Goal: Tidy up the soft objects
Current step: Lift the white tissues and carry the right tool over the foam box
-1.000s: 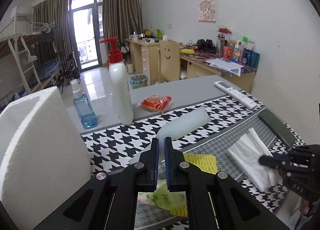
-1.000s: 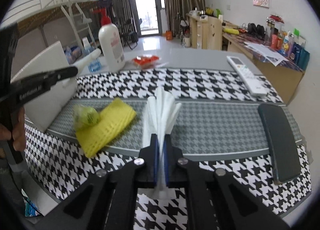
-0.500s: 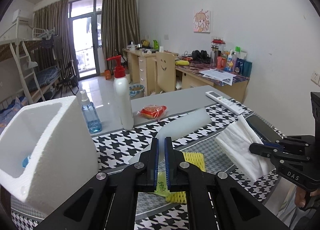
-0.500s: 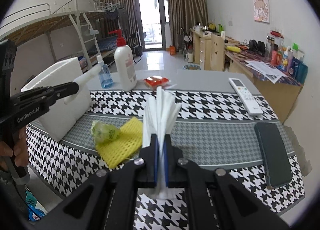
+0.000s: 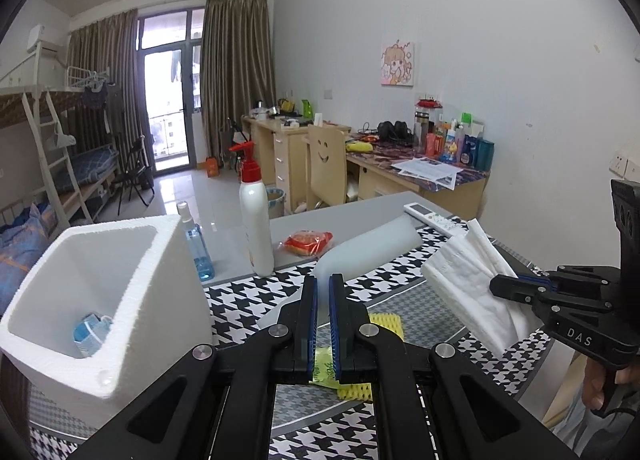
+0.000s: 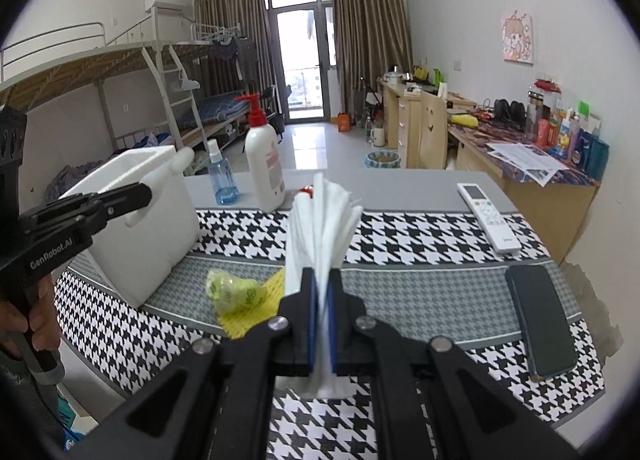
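My left gripper (image 5: 323, 292) is shut on a pale foam sheet (image 5: 368, 250) and holds it in the air. It shows at the left of the right wrist view (image 6: 132, 196), foam end by the box rim. My right gripper (image 6: 321, 292) is shut on a stack of white tissues (image 6: 320, 220), lifted above the table; the tissues also show in the left wrist view (image 5: 468, 280). A white foam box (image 5: 120, 300) stands at the left with a blue-white item (image 5: 90, 334) inside. A yellow sponge (image 6: 264, 304) and a green bag (image 6: 230, 288) lie on the table.
A white pump bottle (image 6: 264, 164), a blue spray bottle (image 6: 220, 176) and a red snack pack (image 5: 308, 242) stand at the table's far side. A remote (image 6: 488, 216) and a black phone (image 6: 540, 320) lie at the right on the houndstooth cloth (image 6: 400, 228).
Both grippers have risen well above the table with their loads. The foam box's open top and its inside have come into the left wrist view.
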Motion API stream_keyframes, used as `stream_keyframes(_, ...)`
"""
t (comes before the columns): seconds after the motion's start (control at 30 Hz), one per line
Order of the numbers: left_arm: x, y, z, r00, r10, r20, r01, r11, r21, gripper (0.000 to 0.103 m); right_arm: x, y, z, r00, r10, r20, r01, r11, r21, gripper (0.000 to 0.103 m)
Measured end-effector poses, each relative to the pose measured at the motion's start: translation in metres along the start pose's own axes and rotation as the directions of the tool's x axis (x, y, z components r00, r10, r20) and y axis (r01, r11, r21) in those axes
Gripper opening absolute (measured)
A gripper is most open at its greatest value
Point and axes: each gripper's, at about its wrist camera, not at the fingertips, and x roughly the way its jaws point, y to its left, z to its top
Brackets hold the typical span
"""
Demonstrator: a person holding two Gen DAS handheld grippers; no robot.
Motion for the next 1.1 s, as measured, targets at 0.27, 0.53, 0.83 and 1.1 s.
stream_keyframes(0.27,-0.011,0.007,0.001,1.000,-0.010,0.019,0.010,1.000,0.008,0.006,-0.007,0.012,0.007,1.000,0.004,0.030,-0.004,1.000,-0.010,0.007)
stream_keyframes(0.53,-0.022,0.011,0.008,0.999,-0.005,0.046,0.005,1.000,0.011,0.006,-0.013,0.021,0.015,0.998,0.018,0.062,-0.018,1.000,-0.009,0.007)
stream_keyframes(0.83,-0.035,0.022,0.016,0.997,-0.013,0.075,0.013,1.000,-0.005,0.006,-0.018,0.032,0.025,0.995,0.033,0.094,-0.030,0.999,-0.030,0.008)
stream_keyframes(1.1,-0.044,0.028,0.025,0.994,0.020,0.105,-0.020,1.000,-0.009,0.006,-0.020,0.044,0.032,0.991,0.056,0.118,-0.050,0.997,-0.055,0.008)
